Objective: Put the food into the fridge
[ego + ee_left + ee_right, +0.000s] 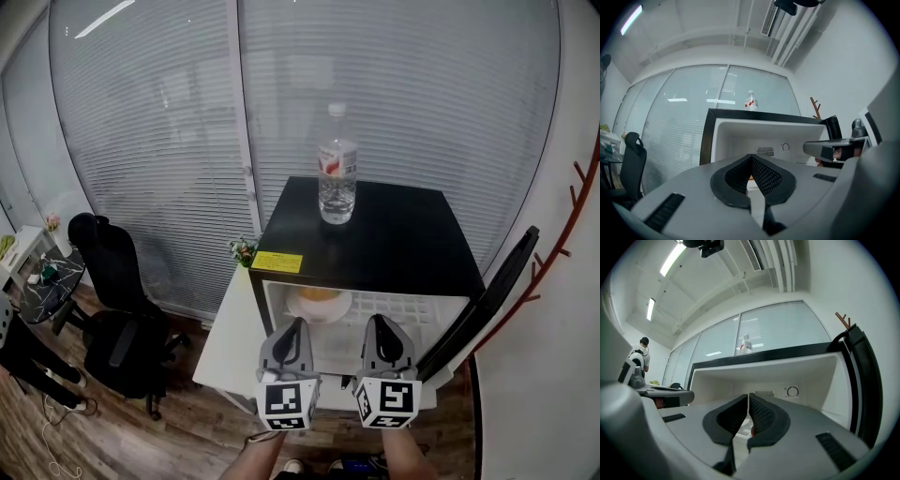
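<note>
The white plate of orange food (319, 302) sits on the wire shelf inside the black mini fridge (375, 234), just ahead of the left claw (297, 325). That claw and the right claw (379, 323) are both pinched closed and empty. What is probably left is the open black door (489, 298), to the right claw's right. Push it gently so the clear water bottle (337, 178) on top does not topple.
</note>
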Action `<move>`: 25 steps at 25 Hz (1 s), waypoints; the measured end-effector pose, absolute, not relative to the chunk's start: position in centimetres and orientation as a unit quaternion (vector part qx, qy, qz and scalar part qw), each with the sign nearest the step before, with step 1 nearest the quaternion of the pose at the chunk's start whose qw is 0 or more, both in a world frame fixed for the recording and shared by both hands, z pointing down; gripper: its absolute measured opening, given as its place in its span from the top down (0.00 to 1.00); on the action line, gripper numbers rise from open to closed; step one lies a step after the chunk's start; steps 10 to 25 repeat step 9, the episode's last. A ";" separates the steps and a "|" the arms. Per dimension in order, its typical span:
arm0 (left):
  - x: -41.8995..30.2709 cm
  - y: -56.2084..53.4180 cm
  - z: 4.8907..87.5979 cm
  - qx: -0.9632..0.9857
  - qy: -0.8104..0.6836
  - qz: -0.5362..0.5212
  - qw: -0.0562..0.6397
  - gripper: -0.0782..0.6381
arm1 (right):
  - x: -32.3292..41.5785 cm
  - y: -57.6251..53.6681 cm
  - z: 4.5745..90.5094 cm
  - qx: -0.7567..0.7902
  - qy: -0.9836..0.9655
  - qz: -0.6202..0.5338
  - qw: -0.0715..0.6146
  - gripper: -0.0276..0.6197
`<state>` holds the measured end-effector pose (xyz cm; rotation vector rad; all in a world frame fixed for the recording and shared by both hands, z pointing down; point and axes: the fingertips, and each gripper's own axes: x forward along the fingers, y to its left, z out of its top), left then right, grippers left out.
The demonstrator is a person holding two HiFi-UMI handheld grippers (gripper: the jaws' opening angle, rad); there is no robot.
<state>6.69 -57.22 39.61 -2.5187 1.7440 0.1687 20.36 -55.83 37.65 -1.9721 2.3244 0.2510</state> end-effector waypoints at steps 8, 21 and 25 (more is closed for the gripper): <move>6.7 -57.1 39.4 -0.816 0.572 0.049 0.059 0.86 | 20.3 -56.1 37.7 -0.645 0.759 0.083 0.040 0.91; 6.7 -57.1 39.4 -0.816 0.573 0.047 0.063 0.86 | 20.3 -56.1 37.7 -0.645 0.758 0.083 0.040 0.91; 6.7 -57.1 39.4 -0.816 0.573 0.047 0.063 0.86 | 20.3 -56.1 37.7 -0.645 0.758 0.083 0.040 0.91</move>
